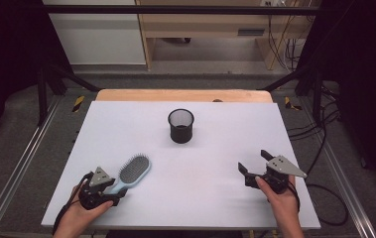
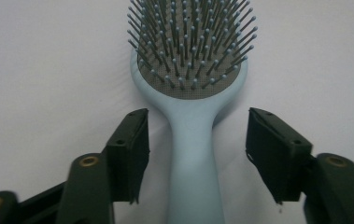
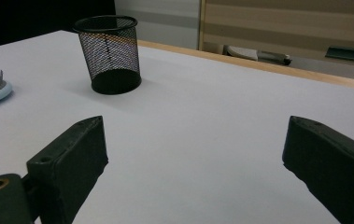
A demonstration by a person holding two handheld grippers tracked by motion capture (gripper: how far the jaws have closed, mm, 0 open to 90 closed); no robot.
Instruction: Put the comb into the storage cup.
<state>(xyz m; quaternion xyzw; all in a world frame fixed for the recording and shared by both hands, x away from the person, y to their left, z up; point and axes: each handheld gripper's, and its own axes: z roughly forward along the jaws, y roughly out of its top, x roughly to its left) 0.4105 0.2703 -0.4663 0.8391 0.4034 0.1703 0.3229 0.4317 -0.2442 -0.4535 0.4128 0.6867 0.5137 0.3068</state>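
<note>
**Hairbrush handle between spread left jaws**

Hairbrush [image 2: 194,140], light blue, lying bristles up on the white table [image 1: 215,163], near the front left. Handle running straight up the gap of the left gripper [image 2: 195,149]; jaws spread wide either side of it, neither pad touching. Brush head with grey bristles just beyond the jaw tips. Seen from above, left gripper [image 1: 118,191] held low at the handle end. Right gripper [image 1: 251,162] well apart at the front right, jaws spread, nothing between them, above bare table. Black mesh cup [image 1: 181,125] upright farther back, near the middle.
</note>
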